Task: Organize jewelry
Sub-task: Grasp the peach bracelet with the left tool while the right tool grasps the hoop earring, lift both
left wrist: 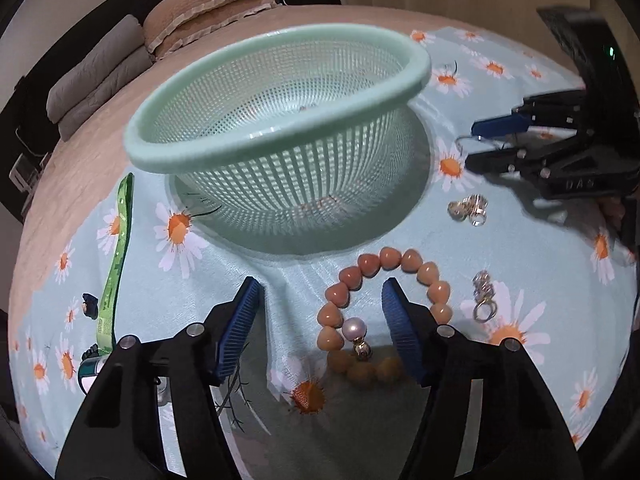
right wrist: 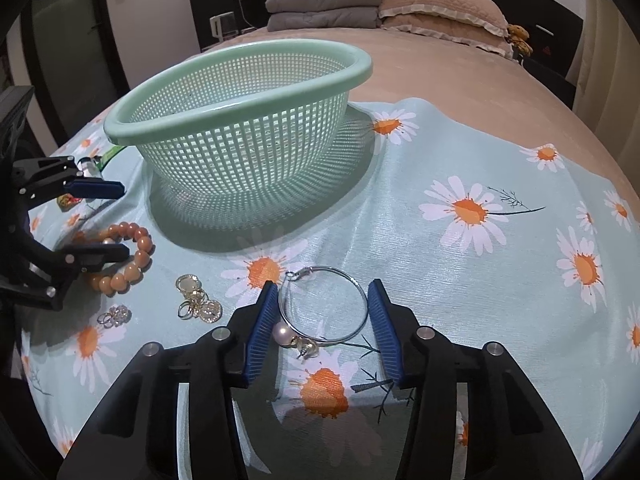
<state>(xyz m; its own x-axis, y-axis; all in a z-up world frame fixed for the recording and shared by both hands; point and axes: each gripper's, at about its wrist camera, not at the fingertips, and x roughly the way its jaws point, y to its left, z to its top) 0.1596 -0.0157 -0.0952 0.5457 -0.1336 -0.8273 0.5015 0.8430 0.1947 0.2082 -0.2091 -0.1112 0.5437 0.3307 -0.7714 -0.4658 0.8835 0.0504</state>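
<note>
Right wrist view shows a bed carrying a pale blue daisy-print cloth, and on the cloth's far part stands a mint-green mesh basket, upright. Stacked grey blankets and tan pillows lie at the bed's far end. A green strap runs along the cloth's left edge in the left wrist view. The left gripper is spread wide, its right finger over an orange beaded bracelet with one pearl bead, lying near the basket toward the cloth's near edge. The right gripper is also spread, straddling a silver hoop earring that lies flat on the cloth. A pearl stud earring lies just beside the hoop's near rim. Gold coin charms and a small crystal ring cluster rest between bracelet and hoop.
</note>
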